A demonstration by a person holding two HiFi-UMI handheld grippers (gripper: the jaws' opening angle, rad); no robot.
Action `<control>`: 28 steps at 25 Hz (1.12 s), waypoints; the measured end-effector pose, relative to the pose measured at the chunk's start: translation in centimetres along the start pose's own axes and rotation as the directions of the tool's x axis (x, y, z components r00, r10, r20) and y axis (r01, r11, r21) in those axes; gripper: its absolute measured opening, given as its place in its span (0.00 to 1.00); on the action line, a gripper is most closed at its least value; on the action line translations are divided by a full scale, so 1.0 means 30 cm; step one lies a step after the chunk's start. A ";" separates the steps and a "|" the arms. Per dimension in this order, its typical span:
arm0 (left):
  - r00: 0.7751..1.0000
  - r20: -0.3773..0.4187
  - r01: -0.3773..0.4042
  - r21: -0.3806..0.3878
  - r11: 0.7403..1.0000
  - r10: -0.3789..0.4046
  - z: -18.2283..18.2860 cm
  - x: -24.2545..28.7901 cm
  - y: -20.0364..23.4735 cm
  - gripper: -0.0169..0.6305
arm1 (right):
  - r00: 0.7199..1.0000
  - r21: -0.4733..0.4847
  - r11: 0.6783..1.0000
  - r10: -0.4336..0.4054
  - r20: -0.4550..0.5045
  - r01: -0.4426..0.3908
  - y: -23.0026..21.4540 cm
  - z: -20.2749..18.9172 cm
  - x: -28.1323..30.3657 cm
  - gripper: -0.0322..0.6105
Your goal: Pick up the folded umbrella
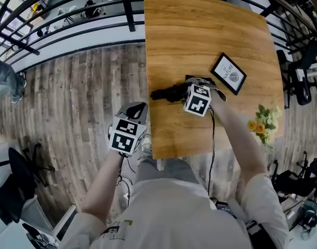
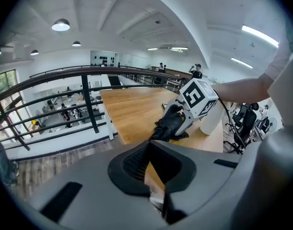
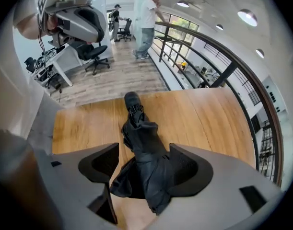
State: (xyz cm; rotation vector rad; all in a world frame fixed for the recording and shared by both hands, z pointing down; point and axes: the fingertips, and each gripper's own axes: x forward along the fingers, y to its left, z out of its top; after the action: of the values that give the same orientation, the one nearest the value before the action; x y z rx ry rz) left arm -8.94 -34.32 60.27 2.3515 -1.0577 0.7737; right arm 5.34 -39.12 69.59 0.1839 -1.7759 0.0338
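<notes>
The folded black umbrella (image 1: 167, 93) lies on the wooden table (image 1: 200, 30), near its left edge. In the right gripper view the umbrella (image 3: 144, 143) runs lengthwise away from the camera, with its handle end farthest off. My right gripper (image 3: 145, 164) is open, with one jaw on each side of the umbrella's loose fabric end; bare wood shows between the left jaw and the umbrella body. In the head view that right gripper (image 1: 186, 91) sits over the umbrella's right end. My left gripper (image 1: 138, 109) hangs off the table's left side, over the floor, shut and holding nothing. The left gripper (image 2: 148, 145) faces the umbrella (image 2: 169, 124).
A black-framed picture (image 1: 229, 73) lies on the table to the right of the umbrella. Yellow flowers (image 1: 262, 121) stand at the table's right edge. A dark railing (image 1: 70, 14) runs behind the table. Office chairs (image 1: 13, 185) stand on the wood floor at left.
</notes>
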 end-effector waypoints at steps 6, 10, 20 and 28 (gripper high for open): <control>0.998 -0.069 -0.011 -0.042 0.999 0.008 -0.082 0.045 0.017 0.05 | 0.999 -0.077 0.997 0.013 -0.052 -0.017 -0.023 -0.027 0.100 0.59; 0.996 -0.092 -0.016 -0.068 0.998 0.010 -0.112 0.062 0.016 0.05 | 0.999 -0.066 0.998 0.019 -0.044 -0.022 -0.041 -0.049 0.152 0.59; 0.996 -0.084 -0.034 -0.084 0.996 0.027 -0.099 0.059 0.025 0.05 | 0.998 -0.051 0.998 -0.049 -0.038 0.047 -0.069 -0.056 0.201 0.51; 0.995 -0.067 -0.081 -0.065 0.995 0.077 -0.080 -0.043 0.058 0.05 | 0.985 0.407 0.913 -0.071 0.157 0.001 -0.092 0.000 0.049 0.48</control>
State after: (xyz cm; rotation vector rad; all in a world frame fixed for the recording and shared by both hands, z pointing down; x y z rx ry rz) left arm -11.73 -33.27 61.51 2.2250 -1.1373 0.8242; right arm 5.44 -41.98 70.81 0.5341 -1.9178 0.3736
